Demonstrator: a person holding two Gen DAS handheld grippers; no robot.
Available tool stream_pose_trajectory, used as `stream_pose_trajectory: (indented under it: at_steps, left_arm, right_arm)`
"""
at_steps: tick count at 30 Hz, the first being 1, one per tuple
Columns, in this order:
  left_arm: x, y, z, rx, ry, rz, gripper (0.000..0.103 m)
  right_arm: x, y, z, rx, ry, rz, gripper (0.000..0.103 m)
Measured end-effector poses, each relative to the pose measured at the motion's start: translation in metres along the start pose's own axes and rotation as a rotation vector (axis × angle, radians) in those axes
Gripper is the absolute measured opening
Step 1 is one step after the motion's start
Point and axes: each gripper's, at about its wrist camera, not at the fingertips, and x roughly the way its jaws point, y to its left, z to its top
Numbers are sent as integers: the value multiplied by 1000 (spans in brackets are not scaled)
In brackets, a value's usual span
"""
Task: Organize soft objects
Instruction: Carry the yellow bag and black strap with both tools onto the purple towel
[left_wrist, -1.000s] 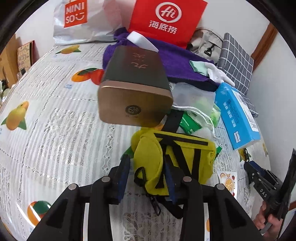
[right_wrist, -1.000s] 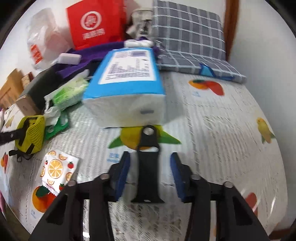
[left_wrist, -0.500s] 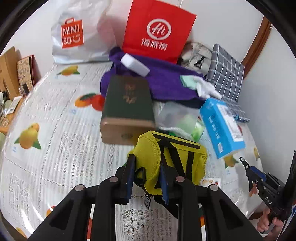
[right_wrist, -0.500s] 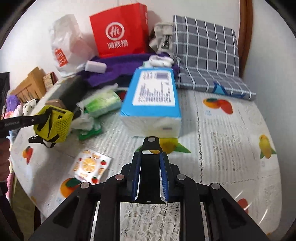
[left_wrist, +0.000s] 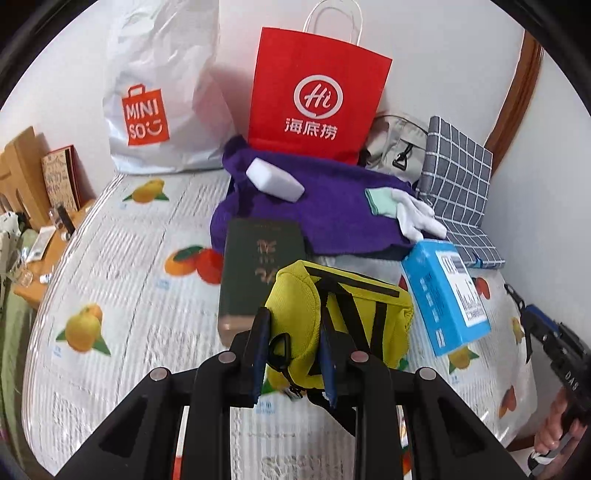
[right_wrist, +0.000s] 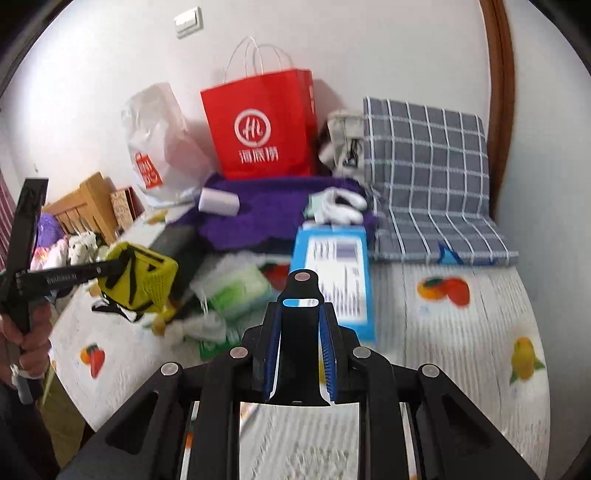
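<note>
A yellow pouch (left_wrist: 351, 306) with black straps hangs clear of the fruit-print bed cover (left_wrist: 122, 280), and my left gripper (left_wrist: 293, 325) is shut on its near end. The right wrist view shows the same pouch (right_wrist: 144, 280) at the left, held up by the left gripper (right_wrist: 110, 269). My right gripper (right_wrist: 301, 314) is shut on a flat black strap piece (right_wrist: 299, 354) with a slot and a rivet at its tip, lifted above the cover. That gripper (left_wrist: 532, 321) also shows at the right edge of the left wrist view, with a hand on its handle.
At the back stand a red paper bag (left_wrist: 314, 99) and a white shopping bag (left_wrist: 162, 96). A purple towel (left_wrist: 325, 210) carries a white block (left_wrist: 275, 181) and white gloves (left_wrist: 406, 210). A dark green box (left_wrist: 255, 266), blue tissue pack (left_wrist: 443, 295), checked cushion (right_wrist: 424, 173) and green packet (right_wrist: 240, 291) lie nearby.
Both grippers closed and rose. The left one took hold of the yellow pouch and lifted it off the cover. The right one closed on the black strap piece and raised it.
</note>
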Motion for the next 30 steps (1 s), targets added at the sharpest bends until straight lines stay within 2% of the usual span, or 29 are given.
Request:
stream_pose_trajectory:
  at_steps: [16,23,30]
  left_arm:
    - [49,-1,85,-24,-25,-17,24]
    - [77,-6,124,-3,-26,6,24]
    - [116,-3,148,-6,26,19,24]
  right_arm:
    - [72,-8,97,24,-44,13,21]
    - [108,-2,136,5,-54,41,21]
    - [146,-2,156,19,-29,73,21]
